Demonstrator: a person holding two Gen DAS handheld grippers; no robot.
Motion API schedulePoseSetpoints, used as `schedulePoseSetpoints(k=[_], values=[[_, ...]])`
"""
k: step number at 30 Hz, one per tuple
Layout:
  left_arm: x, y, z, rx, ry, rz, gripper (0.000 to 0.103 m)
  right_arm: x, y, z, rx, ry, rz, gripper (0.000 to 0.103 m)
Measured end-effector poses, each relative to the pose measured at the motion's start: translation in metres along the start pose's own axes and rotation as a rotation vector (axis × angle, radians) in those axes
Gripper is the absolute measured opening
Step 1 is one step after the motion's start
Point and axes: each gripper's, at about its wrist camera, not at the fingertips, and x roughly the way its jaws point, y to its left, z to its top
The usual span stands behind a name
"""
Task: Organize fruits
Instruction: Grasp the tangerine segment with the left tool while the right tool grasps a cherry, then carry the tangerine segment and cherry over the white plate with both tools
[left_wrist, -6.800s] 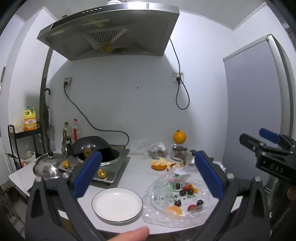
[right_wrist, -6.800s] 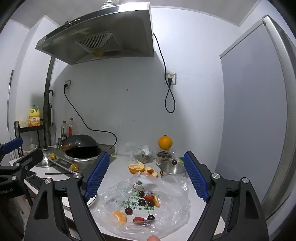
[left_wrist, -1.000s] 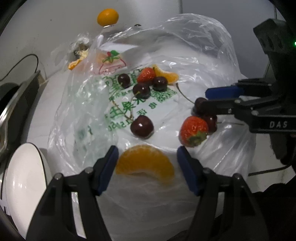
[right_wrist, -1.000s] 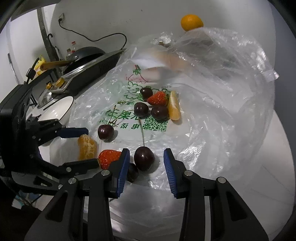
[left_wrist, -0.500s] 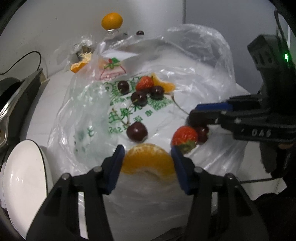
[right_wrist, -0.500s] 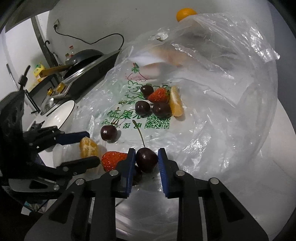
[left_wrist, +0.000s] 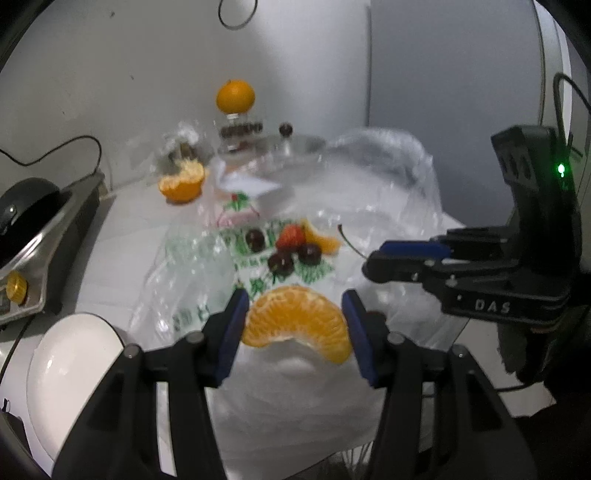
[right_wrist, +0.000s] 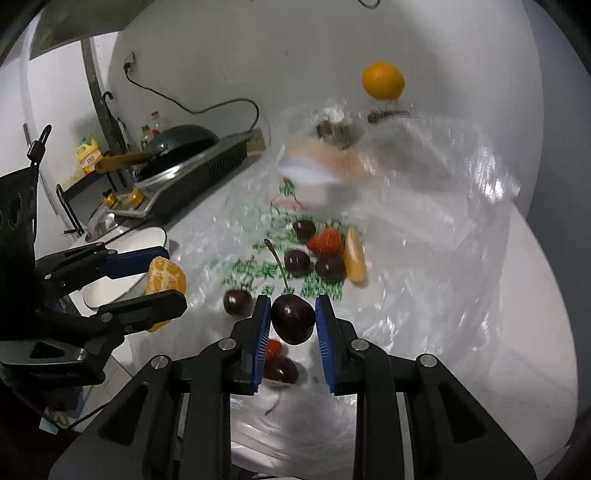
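My left gripper (left_wrist: 295, 317) is shut on a peeled mandarin piece (left_wrist: 297, 321) and holds it above the clear plastic bag (left_wrist: 369, 206). My right gripper (right_wrist: 293, 317) is shut on a dark cherry (right_wrist: 292, 318) with a long stem, lifted off the bag (right_wrist: 443, 258). On the bag lie several cherries (right_wrist: 297, 263), a strawberry (right_wrist: 325, 240) and an orange wedge (right_wrist: 355, 260). One cherry (right_wrist: 237, 301) lies apart. Below my right gripper sit another strawberry (right_wrist: 274, 347) and cherry (right_wrist: 280, 369). The white plate (left_wrist: 74, 362) is at lower left.
A whole orange (left_wrist: 235, 95) sits on a jar at the back. A cut orange half (left_wrist: 181, 184) lies on the counter. A cooktop with a black wok (right_wrist: 177, 144) stands at the left. The wall and a grey fridge door (left_wrist: 461, 92) are behind.
Both grippers closed fully on their fruit and lifted: the left raised the mandarin piece off the bag, the right raised the cherry. Both views pulled back from the bag.
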Motion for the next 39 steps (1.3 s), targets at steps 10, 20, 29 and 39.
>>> schedulePoseSetpoints(k=[10, 20, 29, 39], values=[[-0.045, 0.005, 0.005, -0.009, -0.087, 0.019, 0.053, -0.022, 0.029, 0.017, -0.054, -0.07, -0.005, 0.026], [-0.07, 0.029, -0.013, -0.061, -0.106, 0.065, 0.054, -0.024, 0.069, 0.02, -0.108, -0.084, 0.01, 0.026], [-0.088, 0.054, -0.029, -0.099, -0.113, 0.105, 0.054, -0.017, 0.1, 0.024, -0.145, -0.079, 0.025, 0.026], [-0.1, 0.081, -0.04, -0.141, -0.131, 0.136, 0.054, -0.004, 0.128, 0.027, -0.183, -0.061, 0.037, 0.026]])
